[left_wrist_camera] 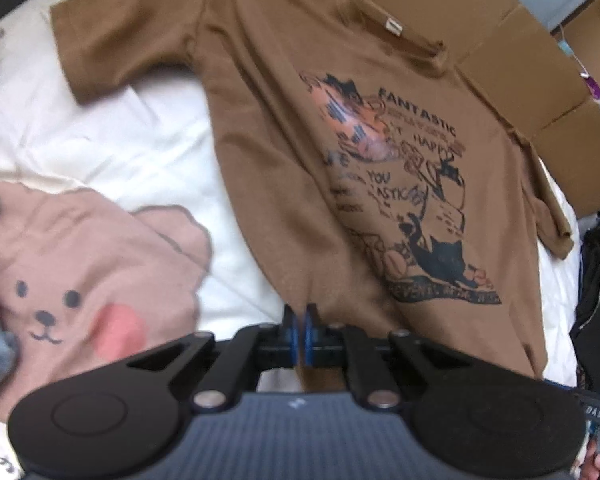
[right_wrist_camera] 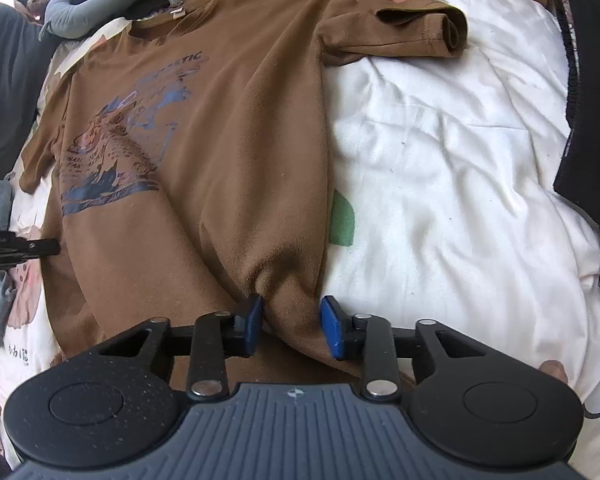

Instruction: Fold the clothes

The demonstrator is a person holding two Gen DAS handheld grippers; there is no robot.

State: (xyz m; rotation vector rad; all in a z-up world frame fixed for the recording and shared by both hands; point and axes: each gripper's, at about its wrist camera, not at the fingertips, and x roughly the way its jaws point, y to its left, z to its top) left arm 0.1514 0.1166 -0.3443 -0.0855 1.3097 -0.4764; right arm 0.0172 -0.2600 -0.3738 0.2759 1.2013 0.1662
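Presently we list one brown T-shirt, spread print-up on the bed ahead of both tongs, no fold visible. Left tongs pinch its hem; right tongs stand parted around bunched hem cloth. Folding remains.

T-shirt flat on quilt; cardboard behind collar.
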